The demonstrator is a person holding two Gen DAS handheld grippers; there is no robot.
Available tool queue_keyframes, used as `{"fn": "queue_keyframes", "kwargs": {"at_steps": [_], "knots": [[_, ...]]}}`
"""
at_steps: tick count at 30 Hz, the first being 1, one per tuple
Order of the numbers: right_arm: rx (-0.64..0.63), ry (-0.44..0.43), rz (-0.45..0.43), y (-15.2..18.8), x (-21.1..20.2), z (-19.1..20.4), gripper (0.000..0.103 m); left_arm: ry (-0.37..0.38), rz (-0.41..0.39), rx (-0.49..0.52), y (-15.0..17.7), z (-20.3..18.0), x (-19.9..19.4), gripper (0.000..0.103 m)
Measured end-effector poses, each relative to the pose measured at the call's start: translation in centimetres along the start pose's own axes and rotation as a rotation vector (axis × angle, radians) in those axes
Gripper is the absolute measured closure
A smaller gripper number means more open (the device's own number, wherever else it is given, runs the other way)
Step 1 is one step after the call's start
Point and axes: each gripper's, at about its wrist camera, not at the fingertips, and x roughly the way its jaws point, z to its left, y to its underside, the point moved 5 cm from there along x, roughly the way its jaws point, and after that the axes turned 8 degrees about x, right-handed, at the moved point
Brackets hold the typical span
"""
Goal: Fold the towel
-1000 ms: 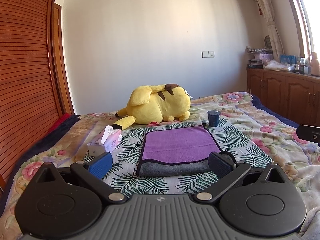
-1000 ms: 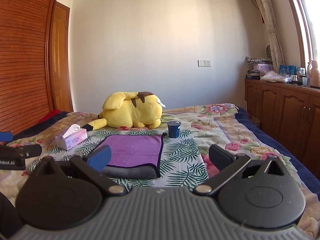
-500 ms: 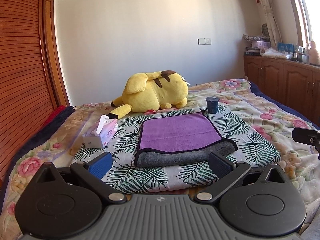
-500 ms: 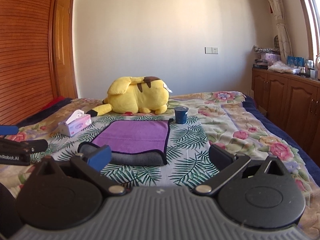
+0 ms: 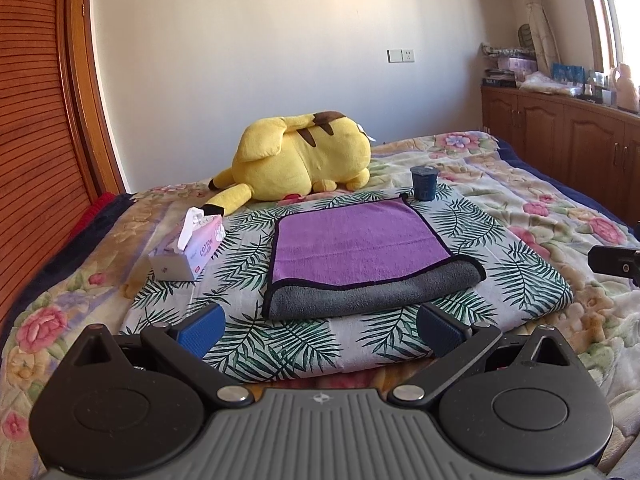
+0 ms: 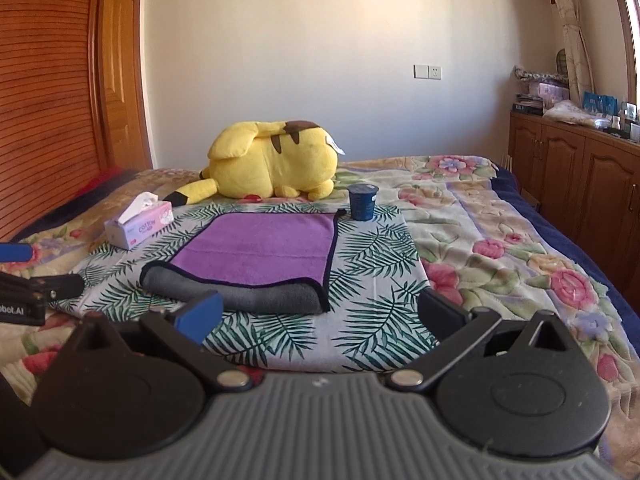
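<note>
The towel (image 5: 352, 240) lies folded on the palm-leaf cloth (image 5: 520, 276) spread over the floral bedspread (image 5: 560, 208); its purple face is up, edged in black, and a grey layer shows as a rolled fold along its near edge; in the right wrist view the same towel (image 6: 260, 248) sits with the grey fold (image 6: 240, 292) toward the camera, and its left near corner curls up a little. The left gripper (image 5: 320, 326) hangs above the near edge of the leaf cloth, its blue-padded fingers (image 5: 200, 328) spread wide and gripping nothing, clear of the towel; the right gripper (image 6: 318, 312) is likewise released, its fingers wide apart with nothing between them; its left blue pad (image 6: 200, 316) overlaps the grey fold in the picture, though whether it touches the fold is hard to tell from this angle.

At the far edge of the leaf cloth a yellow Pikachu plush (image 5: 300, 160) lies on its side; a dark blue cup (image 5: 424, 182) stands upright just beside the towel's far right corner; a pink tissue box (image 5: 188, 252), a tissue sticking up from it, rests at the cloth's left edge, apart from the towel. Wooden cabinets (image 6: 580, 176) run along the right wall; a slatted wooden wardrobe (image 6: 44, 92) fills the left.
</note>
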Motion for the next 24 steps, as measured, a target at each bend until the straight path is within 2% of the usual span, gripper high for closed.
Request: {"fn": "queue_keyframes", "kwargs": {"at_steps": [12, 16, 22, 23, 24], "knots": [[-0.043, -0.003, 0.048, -0.3, 2.7, 0.2, 0.0, 0.063, 0.032, -0.001, -0.2, 0.4, 3.0, 0.018], [-0.069, -0.012, 0.074, -0.3, 3.8, 0.5, 0.0, 0.085, 0.039, 0.0, -0.3, 0.6, 4.1, 0.027], [-0.086, -0.027, 0.121, -0.1, 5.7, 0.8, 0.001, 0.117, 0.059, -0.026, -0.2, 0.9, 6.3, 0.03], [-0.088, -0.03, 0.129, -0.1, 6.1, 0.9, 0.005, 0.12, 0.063, -0.03, -0.2, 1.1, 6.7, 0.031], [-0.089, -0.031, 0.139, -0.1, 6.5, 0.9, 0.014, 0.123, 0.067, -0.035, -0.2, 1.2, 7.1, 0.032]]}}
